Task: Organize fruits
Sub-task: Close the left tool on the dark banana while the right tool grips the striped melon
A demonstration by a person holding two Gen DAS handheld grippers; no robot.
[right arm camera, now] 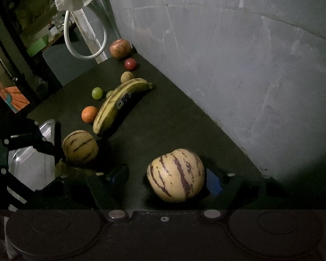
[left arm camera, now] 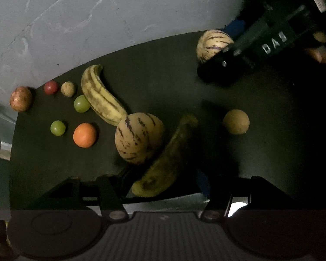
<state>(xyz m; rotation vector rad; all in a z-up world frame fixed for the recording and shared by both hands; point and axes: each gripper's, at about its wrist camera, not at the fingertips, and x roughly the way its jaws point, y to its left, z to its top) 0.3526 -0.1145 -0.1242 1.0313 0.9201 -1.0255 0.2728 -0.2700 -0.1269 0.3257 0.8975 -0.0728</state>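
Both claws are down among the fruit on the dark tabletop, and the step in hand looks like a double pick-up. Nearest the right wrist camera, the right claw stands partly open around a striped melon; its blue-padded fingers flank the fruit on both sides, but whether the pads already press on it cannot be told in this dim light. The left claw straddles the near end of a dark banana, which leans against a second striped melon; here too the jaws stand at middle width and contact is unclear. A metal tray shows beside the left claw at the tabletop's near edge, probably where the fruit is to go. Farther along lie a second banana, an orange, two green grapes and a brown round fruit. Toward the far corner by the grey wall sit a red fruit and an apple. The next move calls for each claw to close firmly, then lift cleanly without nudging neighbours.
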